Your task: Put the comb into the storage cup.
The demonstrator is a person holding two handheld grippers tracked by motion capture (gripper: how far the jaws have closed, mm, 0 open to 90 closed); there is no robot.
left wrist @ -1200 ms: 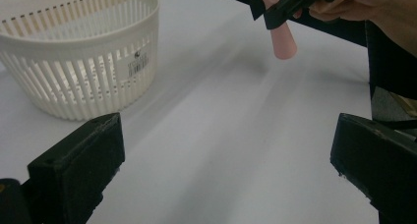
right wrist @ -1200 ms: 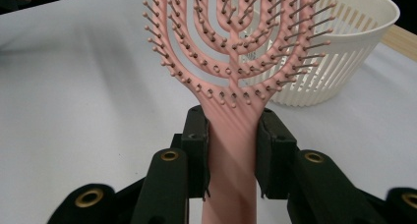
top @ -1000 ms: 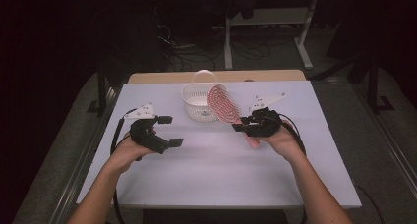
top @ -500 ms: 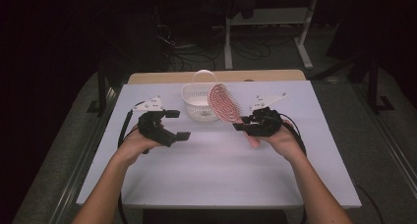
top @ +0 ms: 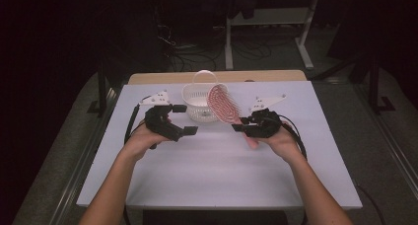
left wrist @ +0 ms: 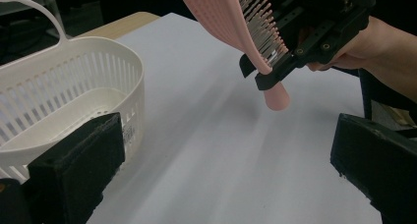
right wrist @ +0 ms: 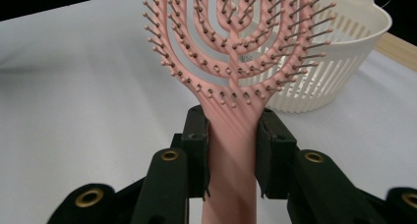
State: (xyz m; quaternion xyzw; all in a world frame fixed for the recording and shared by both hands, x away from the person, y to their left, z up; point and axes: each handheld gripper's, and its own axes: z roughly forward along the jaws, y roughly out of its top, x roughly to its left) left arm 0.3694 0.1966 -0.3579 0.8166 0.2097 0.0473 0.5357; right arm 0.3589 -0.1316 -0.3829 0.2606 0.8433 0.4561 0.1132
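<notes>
A pink vented hairbrush (top: 223, 103) (right wrist: 231, 62) is held up off the table, its head tilted toward a white slatted basket (top: 199, 102) (left wrist: 64, 94) (right wrist: 334, 62). My right gripper (top: 238, 125) (right wrist: 231, 148) is shut on the brush's handle, pads pressed against both sides. In the left gripper view the brush (left wrist: 231, 22) hangs at upper right, its handle end poking below the right gripper's jaws. My left gripper (top: 184, 119) (left wrist: 221, 170) stands open just left of the basket, jaws wide apart with nothing between them.
The white table (top: 217, 175) has a wooden strip (top: 266, 76) along its far edge. The basket stands at the middle of the far side and holds nothing that I can see. Dark floor, cables and a stand lie beyond.
My left gripper has moved up and toward the basket, from the table's left to just beside it. The right gripper and the brush have stayed where they were.
</notes>
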